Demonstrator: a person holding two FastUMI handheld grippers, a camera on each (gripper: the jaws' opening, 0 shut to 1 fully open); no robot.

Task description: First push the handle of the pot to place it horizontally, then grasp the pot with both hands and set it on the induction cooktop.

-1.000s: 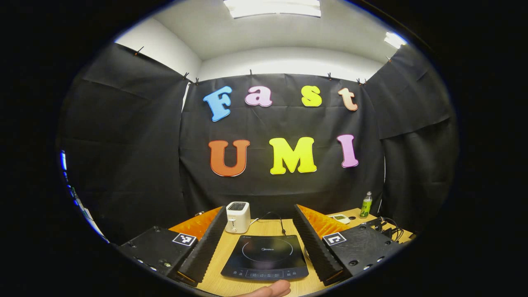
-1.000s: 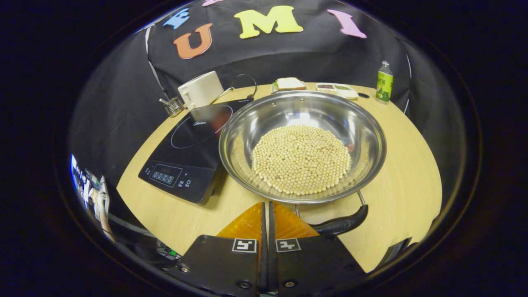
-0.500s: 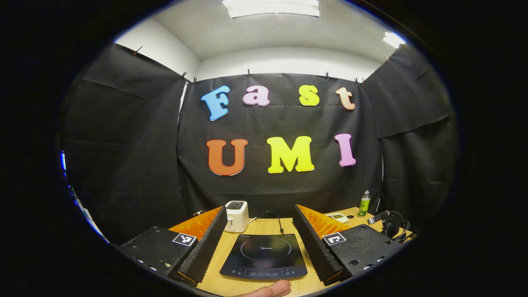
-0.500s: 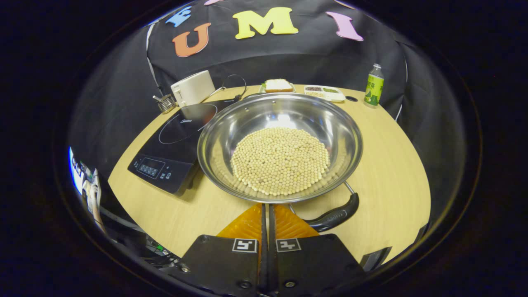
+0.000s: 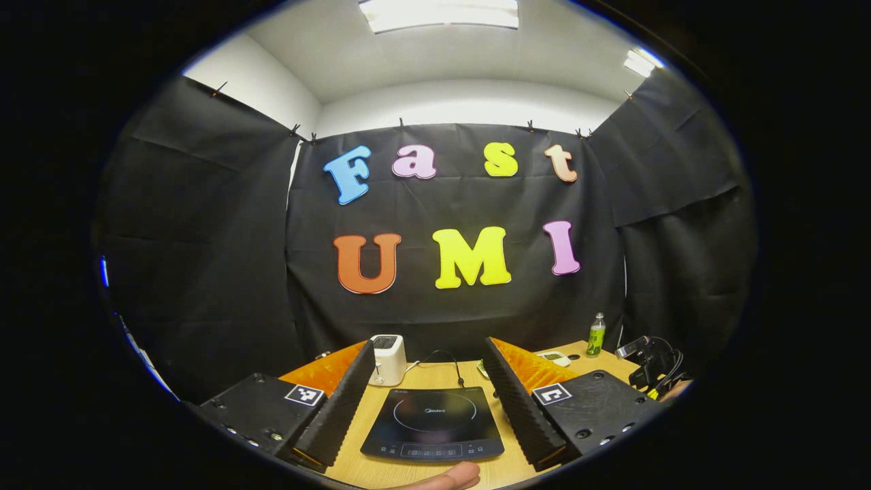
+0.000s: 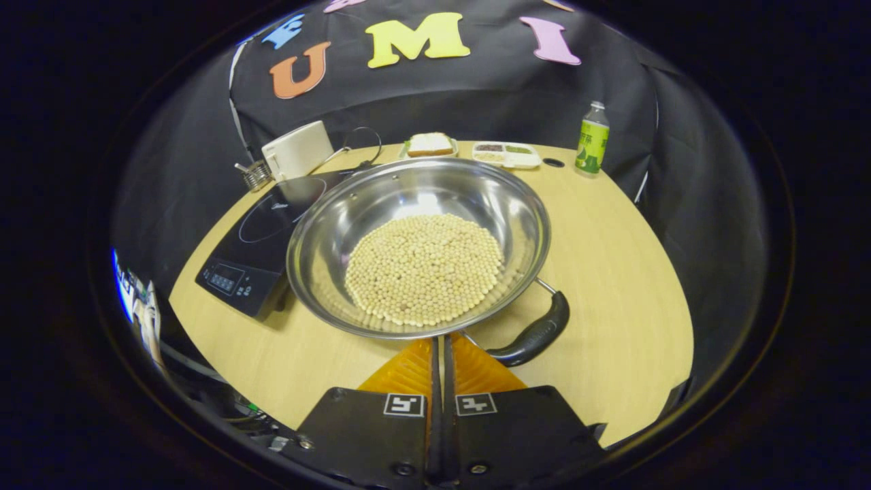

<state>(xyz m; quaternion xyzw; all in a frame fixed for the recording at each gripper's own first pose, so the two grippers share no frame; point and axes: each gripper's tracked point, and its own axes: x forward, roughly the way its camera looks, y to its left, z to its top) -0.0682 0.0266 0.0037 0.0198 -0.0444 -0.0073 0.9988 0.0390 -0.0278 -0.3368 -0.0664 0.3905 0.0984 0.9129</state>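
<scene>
Fingers [image 6: 452,354] on the right gripper [image 6: 439,344] are sitting pressed together with nothing between them, tips right at the near rim of the pot [image 6: 418,248], beside its handle [image 6: 534,335]. It's sitting on the counter [image 6: 612,272] full of beans [image 6: 423,268], overlapping the induction cooktop [image 6: 255,248]. Left gripper [image 5: 429,398] is hanging wide open and empty over the cooktop, toaster [image 5: 388,359] behind.

pot [image 6: 418,248] now lies further to the left ahead of the right gripper [image 6: 439,347] than 1.0 s ago | its handle [image 6: 534,335] has swung from nearly crosswise, right of the fingertips, to angled up and away on their right | induction cooktop [image 6: 262,248] has also drifted leftward ahead of this gripper
</scene>
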